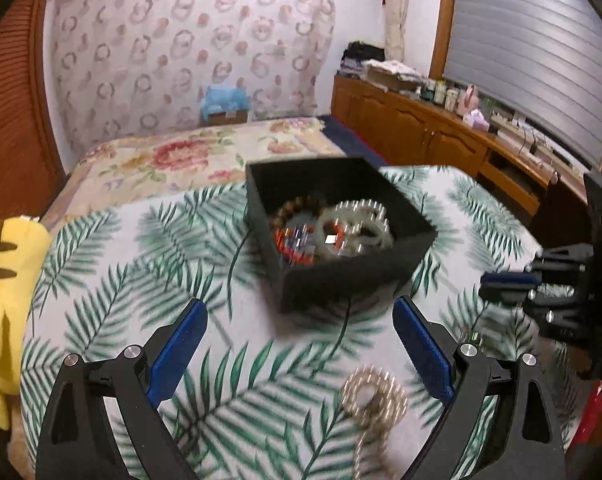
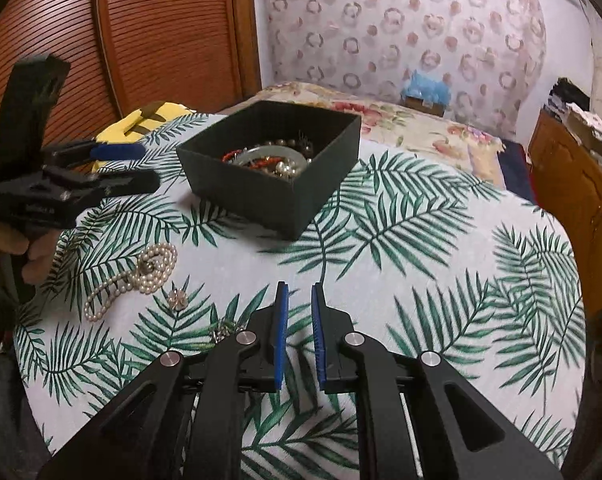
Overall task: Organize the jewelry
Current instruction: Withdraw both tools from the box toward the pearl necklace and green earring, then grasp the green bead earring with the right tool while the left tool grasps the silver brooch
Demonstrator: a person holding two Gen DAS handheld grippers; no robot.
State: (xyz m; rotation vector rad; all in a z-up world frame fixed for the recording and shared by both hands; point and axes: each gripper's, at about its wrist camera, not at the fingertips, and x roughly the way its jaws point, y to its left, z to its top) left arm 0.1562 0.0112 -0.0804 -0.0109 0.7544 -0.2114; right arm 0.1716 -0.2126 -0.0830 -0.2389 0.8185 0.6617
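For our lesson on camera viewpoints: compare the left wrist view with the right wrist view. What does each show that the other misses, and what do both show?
Only the left wrist view shows the window blind and the cluttered top of the wooden cabinet, plus the left gripper up close, open.

Only the right wrist view shows two small sparkly pieces on the cloth, the wooden slatted door, and the right gripper up close, nearly closed on nothing.

Both show the black box of jewelry, the pearl necklace, the leaf-print cloth and the yellow toy.

Black plastic tongs [image 1: 300, 312] — blue ribbed pads [image 2: 281, 332], silver pivot screws [image 2: 247, 337] — bare-skinned hand [image 2: 9, 248].
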